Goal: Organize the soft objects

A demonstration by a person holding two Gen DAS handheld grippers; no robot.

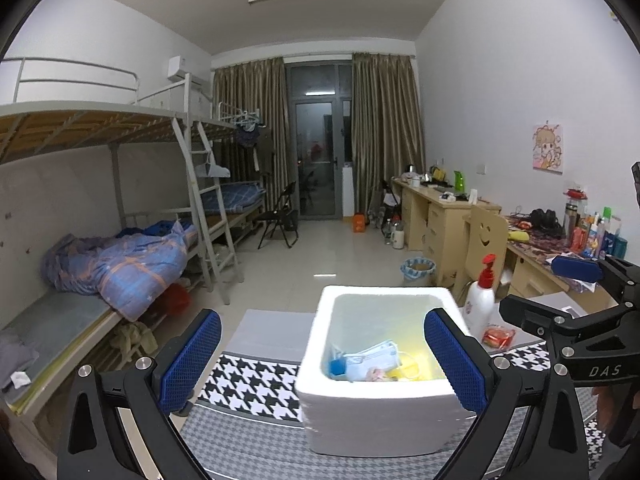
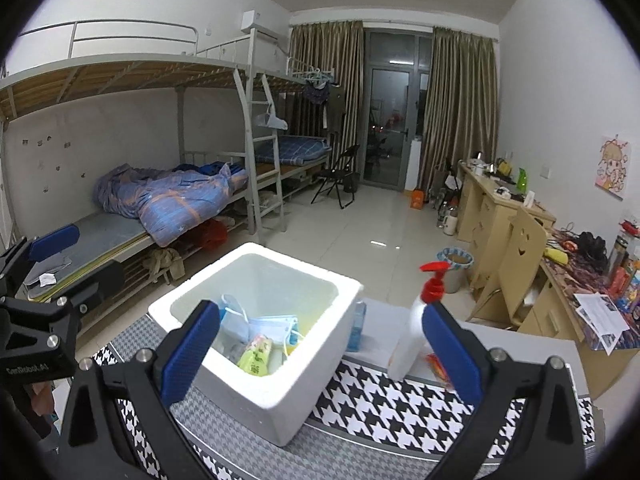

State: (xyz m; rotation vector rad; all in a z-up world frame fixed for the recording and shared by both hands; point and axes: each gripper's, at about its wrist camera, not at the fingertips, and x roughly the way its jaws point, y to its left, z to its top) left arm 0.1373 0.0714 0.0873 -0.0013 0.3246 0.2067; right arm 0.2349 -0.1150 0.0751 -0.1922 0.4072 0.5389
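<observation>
1. The left gripper (image 1: 322, 364) has its blue-padded fingers spread wide and holds nothing; it hangs above the near side of a white foam box (image 1: 374, 408).
2. The right gripper (image 2: 320, 354) is likewise spread wide and empty, with the same white foam box (image 2: 256, 396) in front of its left finger.
3. The box stands on a black-and-white houndstooth cloth (image 2: 384, 408) that covers the table.
4. Inside the box lie the soft things: light blue face masks (image 2: 272, 326) with ear loops, a yellow-green soft packet (image 2: 254, 358) just in front of them, and a small blue item (image 1: 337, 367) by the left wall.
5. A white pump bottle with a red nozzle (image 2: 416, 320) stands upright to the right of the box, apart from it.
6. An orange wrapped packet (image 1: 498, 336) lies on the table near the bottle's base.
7. Each wrist view catches the other gripper at its edge.
</observation>
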